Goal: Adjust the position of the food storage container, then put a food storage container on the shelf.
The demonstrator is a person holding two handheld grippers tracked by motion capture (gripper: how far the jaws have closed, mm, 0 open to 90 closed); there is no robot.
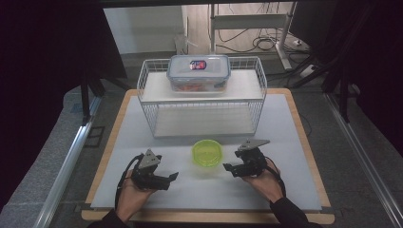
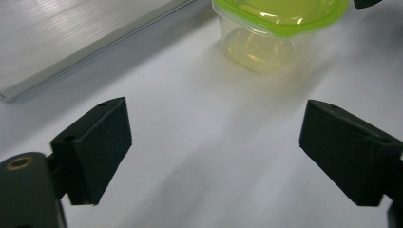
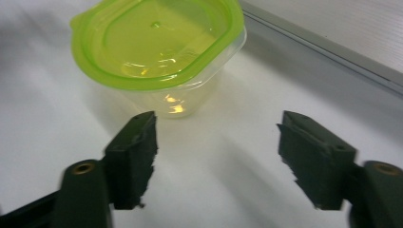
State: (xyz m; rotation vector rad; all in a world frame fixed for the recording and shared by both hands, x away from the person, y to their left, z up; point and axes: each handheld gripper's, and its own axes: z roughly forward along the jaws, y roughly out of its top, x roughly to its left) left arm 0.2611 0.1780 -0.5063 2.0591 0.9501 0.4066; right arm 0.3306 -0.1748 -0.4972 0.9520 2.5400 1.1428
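Cup (image 1: pixel 207 153), a small clear tub with a lime-green lid, stands on the white table (image 1: pixel 142 137) just in front of a wire rack (image 1: pixel 149 102), between the left gripper (image 1: pixel 167 179) and the right gripper (image 1: pixel 229 167) in the high view; each is near it, neither touches it. On the rack's upper shelf sits a clear lidded box (image 1: pixel 198 72) with a red-and-blue label whose writing is too small to read. In the left gripper view the jaws are spread, nothing between them, the cup ahead at the top. In the right gripper view the jaws gape too, the cup just beyond them, its lid bearing no legible writing.
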